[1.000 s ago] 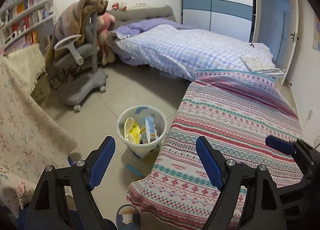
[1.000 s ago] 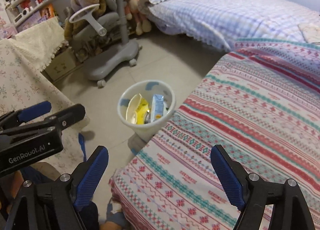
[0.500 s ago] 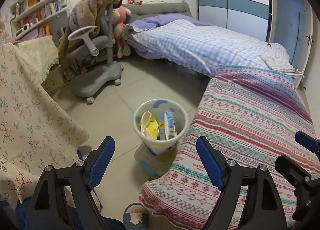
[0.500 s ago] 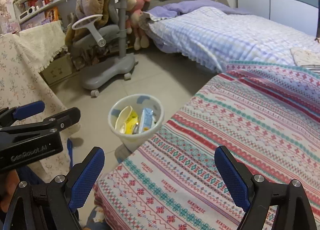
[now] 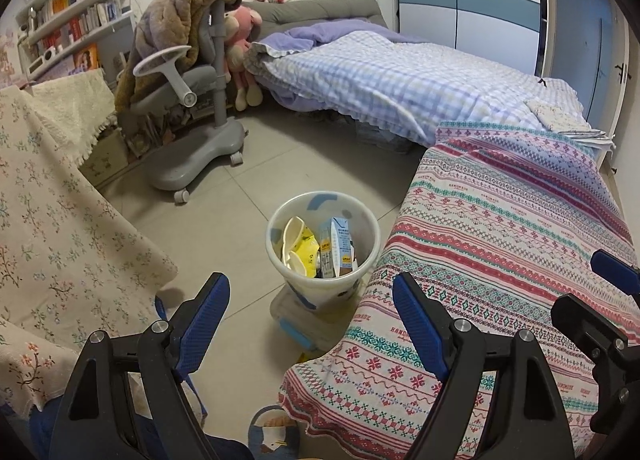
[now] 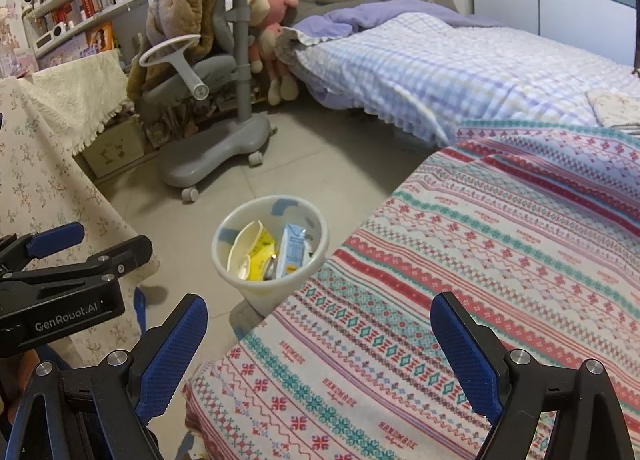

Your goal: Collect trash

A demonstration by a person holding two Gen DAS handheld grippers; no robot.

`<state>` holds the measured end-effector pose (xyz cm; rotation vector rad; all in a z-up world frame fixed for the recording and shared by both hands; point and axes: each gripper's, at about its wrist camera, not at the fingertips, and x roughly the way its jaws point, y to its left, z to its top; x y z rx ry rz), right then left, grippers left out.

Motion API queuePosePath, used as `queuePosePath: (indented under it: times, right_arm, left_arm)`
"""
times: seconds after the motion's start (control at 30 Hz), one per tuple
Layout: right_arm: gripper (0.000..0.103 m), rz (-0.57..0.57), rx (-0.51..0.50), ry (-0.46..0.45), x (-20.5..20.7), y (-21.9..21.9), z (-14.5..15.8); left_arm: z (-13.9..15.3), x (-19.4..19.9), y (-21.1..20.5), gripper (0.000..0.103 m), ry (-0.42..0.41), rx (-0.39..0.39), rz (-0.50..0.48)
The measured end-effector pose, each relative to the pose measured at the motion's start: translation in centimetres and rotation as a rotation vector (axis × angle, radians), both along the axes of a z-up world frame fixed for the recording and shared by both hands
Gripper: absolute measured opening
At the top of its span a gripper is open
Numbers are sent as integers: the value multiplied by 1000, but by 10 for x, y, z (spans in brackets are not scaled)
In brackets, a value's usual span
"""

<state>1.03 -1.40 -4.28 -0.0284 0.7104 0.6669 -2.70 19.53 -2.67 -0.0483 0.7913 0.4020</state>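
Note:
A white waste bin [image 5: 360,220] [image 6: 228,256] stands on the tiled floor beside the striped bed. Inside it sit a blue and white carton [image 5: 336,248] [image 6: 292,252] and yellow and cream wrappers [image 5: 298,246] [image 6: 252,250]. My left gripper [image 5: 310,320] hangs above and in front of the bin, open, with nothing between its blue pads. My right gripper [image 6: 320,344] is open over the corner of the striped bedspread [image 6: 460,300], also empty. Each gripper shows at the edge of the other's view.
A grey wheeled chair [image 5: 192,128] draped with a brown blanket stands behind the bin. A floral cloth [image 5: 52,220] hangs on the left, a checked bed [image 5: 400,84] lies at the back. A clear lidded box [image 5: 300,320] sits under the bin. A slipper [image 5: 272,436] lies at the bottom.
The left wrist view has swung so the bin sits further right and lower between the fingers. The right wrist view has tilted up a little. Both grippers stay open.

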Motion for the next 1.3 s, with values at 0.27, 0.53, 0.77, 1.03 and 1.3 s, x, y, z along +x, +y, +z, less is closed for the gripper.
queuePosePath:
  times: [0.27, 0.53, 0.77, 1.03, 1.3]
  right_arm:
    - [94, -1, 3, -3, 3, -1, -1]
    - [94, -3, -2, -10, 3, -1, -1]
    - [94, -3, -3, -10, 3, -2, -2]
    - [94, -4, -1, -12, 3, -2, -2]
    - [94, -2, -1, -12, 2, -1, -1]
  left_arm:
    - [0, 1, -2, 86, 2, -3, -5]
    - [-2, 3, -2, 86, 11, -7, -10]
    - [-2, 4, 0, 86, 9, -15, -11]
    - [-1, 4, -3, 86, 1, -11, -21]
    - [-1, 3, -4, 86, -6, -6, -40]
